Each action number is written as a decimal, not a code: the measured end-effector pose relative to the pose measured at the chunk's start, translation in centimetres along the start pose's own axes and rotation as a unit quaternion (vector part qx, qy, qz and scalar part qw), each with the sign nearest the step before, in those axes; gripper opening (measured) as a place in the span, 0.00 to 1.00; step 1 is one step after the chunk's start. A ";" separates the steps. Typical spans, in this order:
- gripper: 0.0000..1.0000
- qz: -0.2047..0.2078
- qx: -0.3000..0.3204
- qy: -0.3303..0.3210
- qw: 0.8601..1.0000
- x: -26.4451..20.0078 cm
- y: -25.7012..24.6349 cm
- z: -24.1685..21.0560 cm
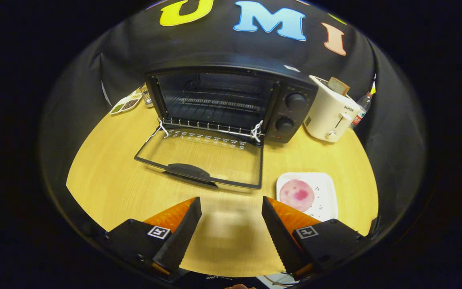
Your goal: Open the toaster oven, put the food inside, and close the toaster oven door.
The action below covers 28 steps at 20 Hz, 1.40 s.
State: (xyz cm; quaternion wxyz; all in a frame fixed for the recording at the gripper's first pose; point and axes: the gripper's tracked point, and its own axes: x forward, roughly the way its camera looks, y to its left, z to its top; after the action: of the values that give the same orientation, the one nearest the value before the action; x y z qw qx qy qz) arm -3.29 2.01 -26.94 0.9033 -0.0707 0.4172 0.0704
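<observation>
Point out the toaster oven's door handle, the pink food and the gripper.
door handle (pixel 187 170), gripper view: middle of the dark grip on the dropped-open glass door.
pink food (pixel 297 195), gripper view: centre of the round slice on the white plate (pixel 327 188).
gripper (pixel 231 214), gripper view: gap midway between its open, empty jaws.

One toaster oven (pixel 231 104), one toaster (pixel 329 114), one plate (pixel 323 192), one bottle (pixel 362 108).

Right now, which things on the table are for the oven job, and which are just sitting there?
For the job:
toaster oven, its door already folded down open
pink round food on the white plate
gripper, jaws open and holding nothing

Just sitting there:
white toaster with bread in it
bottle
divided snack tray
</observation>
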 end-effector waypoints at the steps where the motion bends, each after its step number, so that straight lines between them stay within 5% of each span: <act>1: 0.97 0.002 -0.004 -0.002 1.000 -0.3 -0.8 0.3; 17: 0.97 0.072 -0.013 0.057 0.996 2.1 -14.0 -0.9; 28: 0.97 0.042 0.025 0.153 0.987 5.9 -21.6 -6.5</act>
State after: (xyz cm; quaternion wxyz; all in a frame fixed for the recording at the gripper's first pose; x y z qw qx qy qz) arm -0.36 -20.00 -34.12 0.8268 -0.0405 0.5545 0.0858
